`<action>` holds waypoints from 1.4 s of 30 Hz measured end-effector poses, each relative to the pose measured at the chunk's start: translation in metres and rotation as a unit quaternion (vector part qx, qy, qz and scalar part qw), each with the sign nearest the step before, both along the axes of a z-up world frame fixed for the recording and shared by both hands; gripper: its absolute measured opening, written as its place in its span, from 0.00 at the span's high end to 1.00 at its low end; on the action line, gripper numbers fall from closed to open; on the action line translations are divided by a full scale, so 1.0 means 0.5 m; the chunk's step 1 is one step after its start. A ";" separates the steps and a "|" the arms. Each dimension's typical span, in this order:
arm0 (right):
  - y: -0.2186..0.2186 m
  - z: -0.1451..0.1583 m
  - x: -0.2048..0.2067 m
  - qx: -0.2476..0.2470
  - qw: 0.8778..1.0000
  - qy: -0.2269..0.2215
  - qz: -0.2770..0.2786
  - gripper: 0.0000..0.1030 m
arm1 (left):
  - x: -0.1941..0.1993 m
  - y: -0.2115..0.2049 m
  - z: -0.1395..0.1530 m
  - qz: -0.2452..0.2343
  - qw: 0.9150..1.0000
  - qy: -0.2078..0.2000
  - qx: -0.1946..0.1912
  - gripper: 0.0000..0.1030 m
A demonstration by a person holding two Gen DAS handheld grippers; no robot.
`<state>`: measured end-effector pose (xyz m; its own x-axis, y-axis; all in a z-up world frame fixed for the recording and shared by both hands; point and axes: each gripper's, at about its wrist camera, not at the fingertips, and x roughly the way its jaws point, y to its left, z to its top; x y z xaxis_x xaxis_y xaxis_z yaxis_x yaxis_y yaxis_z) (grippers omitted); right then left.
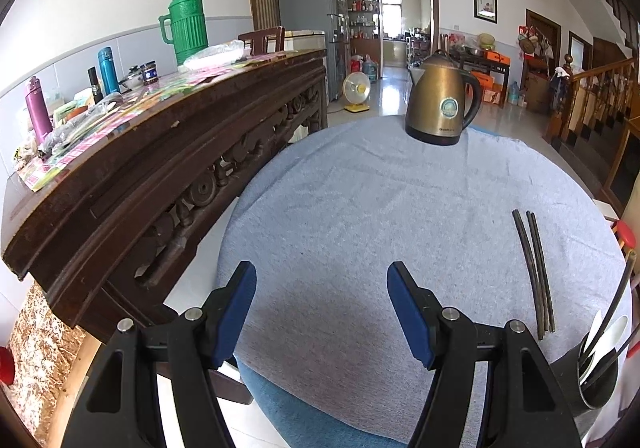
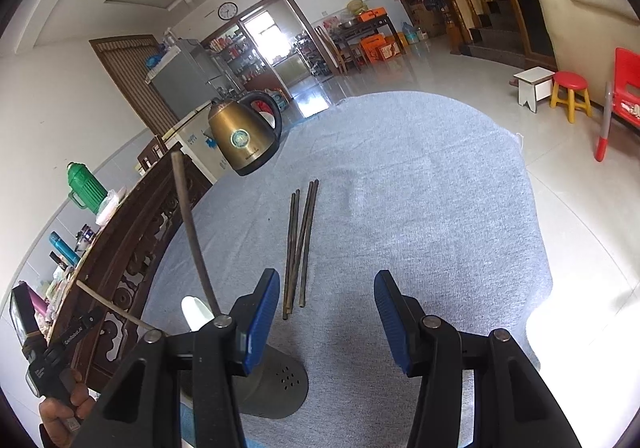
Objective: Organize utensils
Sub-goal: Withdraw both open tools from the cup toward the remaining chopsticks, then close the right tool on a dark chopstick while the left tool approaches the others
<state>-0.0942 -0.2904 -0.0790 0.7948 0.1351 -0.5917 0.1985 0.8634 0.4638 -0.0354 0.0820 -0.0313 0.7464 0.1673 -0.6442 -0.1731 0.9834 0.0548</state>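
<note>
Several dark chopsticks lie side by side on the grey-blue cloth of the round table; they also show in the left wrist view. A dark utensil holder stands at the near edge and holds a white spoon and chopsticks; it shows at the lower right of the left wrist view. My right gripper is open and empty, just above the holder and near the chopsticks' near ends. My left gripper is open and empty over bare cloth, left of the chopsticks.
A brass kettle stands at the table's far edge. A carved dark wooden sideboard with a green thermos and bottles runs along the left. Red stools and a white stool stand on the floor to the right.
</note>
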 end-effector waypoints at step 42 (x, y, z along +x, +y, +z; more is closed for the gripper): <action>0.033 -0.190 0.623 -0.024 0.986 0.133 0.094 0.78 | 0.300 -0.161 -0.142 -0.113 0.985 0.132 -0.016 0.33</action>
